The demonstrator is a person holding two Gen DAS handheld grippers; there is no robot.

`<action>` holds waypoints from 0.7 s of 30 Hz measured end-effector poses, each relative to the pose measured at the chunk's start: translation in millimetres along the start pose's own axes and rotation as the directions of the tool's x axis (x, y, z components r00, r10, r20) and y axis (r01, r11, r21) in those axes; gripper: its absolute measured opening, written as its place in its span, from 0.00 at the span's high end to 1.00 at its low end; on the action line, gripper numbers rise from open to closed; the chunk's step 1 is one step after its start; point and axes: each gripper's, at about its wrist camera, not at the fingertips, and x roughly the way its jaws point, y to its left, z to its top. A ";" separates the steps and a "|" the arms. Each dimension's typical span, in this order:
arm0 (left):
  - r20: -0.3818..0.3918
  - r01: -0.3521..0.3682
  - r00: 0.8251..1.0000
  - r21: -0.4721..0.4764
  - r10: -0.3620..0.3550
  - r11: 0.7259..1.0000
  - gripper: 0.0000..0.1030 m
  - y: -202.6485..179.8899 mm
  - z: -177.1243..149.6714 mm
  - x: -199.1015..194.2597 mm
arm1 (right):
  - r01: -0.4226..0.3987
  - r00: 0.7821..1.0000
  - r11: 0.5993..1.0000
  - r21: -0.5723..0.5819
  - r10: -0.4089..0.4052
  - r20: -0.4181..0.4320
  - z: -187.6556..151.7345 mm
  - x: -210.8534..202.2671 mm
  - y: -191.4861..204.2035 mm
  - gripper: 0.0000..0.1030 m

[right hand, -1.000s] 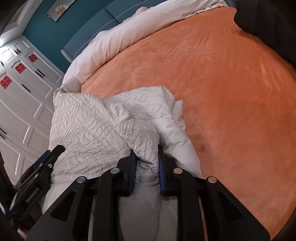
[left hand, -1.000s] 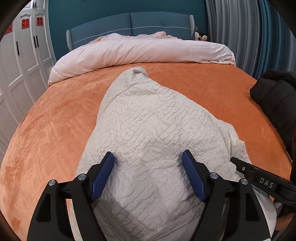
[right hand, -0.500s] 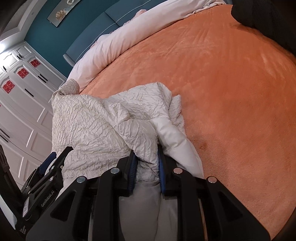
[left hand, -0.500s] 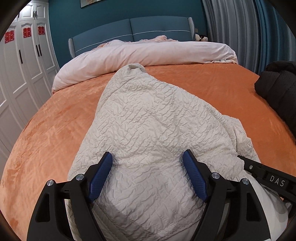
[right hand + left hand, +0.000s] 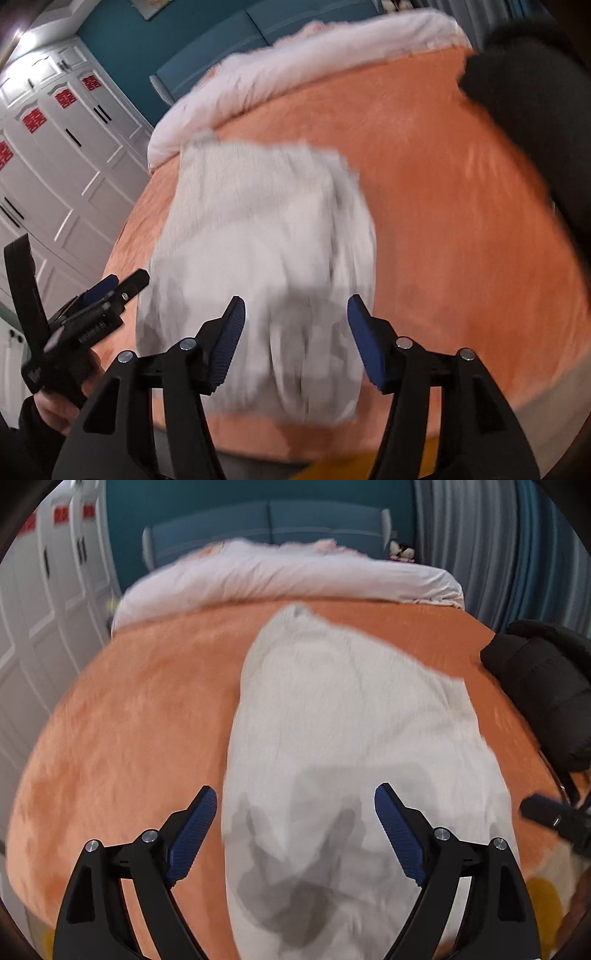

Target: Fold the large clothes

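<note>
White garment, 1, lies on orange bed; 2 grippers, left gripper and right gripper, just opened, empty.

The left gripper has just been opening, empty above the cream garment on the orange bedspread.

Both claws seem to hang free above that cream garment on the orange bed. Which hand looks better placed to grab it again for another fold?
Probably the right. The right gripper, jaws just opened, hangs over the cream garment; the left gripper straddles its left edge, one finger over the orange bedspread.
</note>
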 end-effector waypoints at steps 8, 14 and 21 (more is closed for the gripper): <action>-0.132 -0.030 0.991 -0.051 0.023 0.998 0.18 12.9 -39.7 14.1 | -0.071 0.997 0.996 0.046 0.073 -0.031 -28.1 11.4 -2.0 0.99; -0.134 -0.056 0.990 -0.034 0.051 0.998 0.15 13.5 -43.1 14.7 | 0.074 0.996 0.997 0.017 -0.073 -0.048 -42.1 3.1 -23.1 1.00; -0.131 -0.076 0.989 -0.010 0.074 0.997 0.15 6.5 -47.6 13.6 | 0.243 0.960 0.966 -0.086 -0.252 -0.125 -50.2 21.9 -9.1 0.99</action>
